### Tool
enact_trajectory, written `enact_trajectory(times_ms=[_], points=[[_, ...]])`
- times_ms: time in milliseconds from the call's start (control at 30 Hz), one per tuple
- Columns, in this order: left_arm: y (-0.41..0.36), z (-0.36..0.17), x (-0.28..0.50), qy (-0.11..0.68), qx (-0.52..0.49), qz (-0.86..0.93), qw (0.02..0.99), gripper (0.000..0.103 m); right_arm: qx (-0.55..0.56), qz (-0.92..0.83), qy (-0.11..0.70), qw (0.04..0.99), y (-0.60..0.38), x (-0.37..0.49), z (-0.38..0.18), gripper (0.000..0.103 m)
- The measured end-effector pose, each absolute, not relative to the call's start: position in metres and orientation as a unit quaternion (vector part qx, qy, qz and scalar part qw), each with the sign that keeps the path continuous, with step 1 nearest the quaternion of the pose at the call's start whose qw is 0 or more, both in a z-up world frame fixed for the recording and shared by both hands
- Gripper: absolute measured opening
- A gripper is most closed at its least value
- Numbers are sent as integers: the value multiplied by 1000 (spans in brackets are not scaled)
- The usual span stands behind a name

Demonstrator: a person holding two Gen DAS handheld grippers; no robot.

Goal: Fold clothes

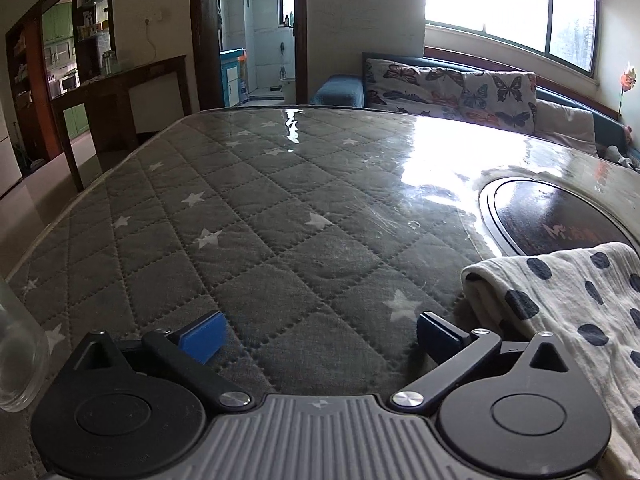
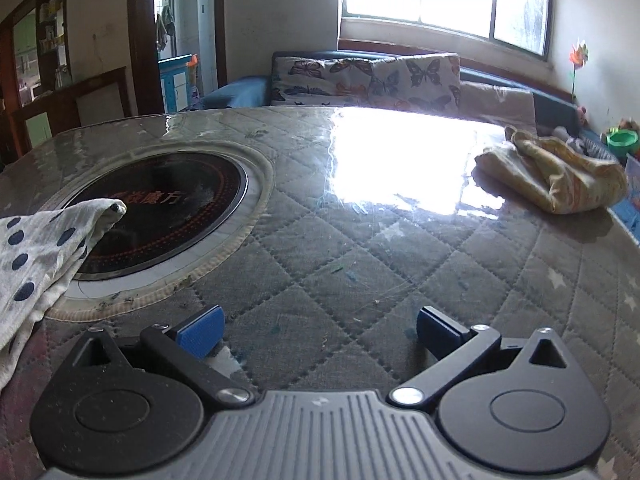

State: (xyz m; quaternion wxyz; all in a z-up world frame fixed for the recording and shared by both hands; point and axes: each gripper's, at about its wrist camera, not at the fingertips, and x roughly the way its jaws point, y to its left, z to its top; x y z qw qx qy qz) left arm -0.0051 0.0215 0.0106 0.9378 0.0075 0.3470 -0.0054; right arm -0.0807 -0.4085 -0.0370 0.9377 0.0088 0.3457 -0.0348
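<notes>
- Left wrist view: the left gripper (image 1: 320, 336), black with blue pads, has its fingers (image 1: 204, 336) spread wide, with nothing between them but bare table cover.
- It hangs low over a grey quilted table cover with white stars (image 1: 240, 220), which lies under a glossy clear sheet that throws back the window light.
- The task's garment, a white cotton cloth with dark blue polka dots (image 1: 568, 312), lies folded over on the table at the right edge of this view, just beside the right-hand finger and apart from both pads.
- Behind the garment, a round black glass cooktop (image 1: 552, 216) is set into the table.
- A clear glass jar (image 1: 16, 360) shows at the far left edge.
- Beyond the table stands a sofa with a butterfly-print cushion (image 1: 452, 88) under a bright window.
- Right wrist view: the right gripper (image 2: 320, 334), of the same build, also has its fingers (image 2: 204, 332) spread wide over the quilted cover, gripping nothing.
- The polka-dot cloth (image 2: 36, 256) lies at the left edge here, one corner draped onto the cooktop (image 2: 168, 208), well clear of the pads.
- A crumpled yellow-and-orange patterned cloth (image 2: 556, 172) sits on the far right of the table, well apart from the gripper.
</notes>
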Motion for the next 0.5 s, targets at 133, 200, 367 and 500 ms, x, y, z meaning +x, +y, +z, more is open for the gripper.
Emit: enact_trajectory(times_ms=[133,200,367,500], points=[[20,8,-5,341,10,-5,940,103,8,-35,346,937,-408,-80,-37,103],[21,7,-3,340,8,-4,940,103,9,-34,346,937,-409,-80,-37,103],[23,5,-1,338,5,-5,941,103,10,-34,345,938,-408,-81,-37,103],[23,5,-3,338,6,-5,941,103,10,-35,345,938,-408,-81,-37,103]])
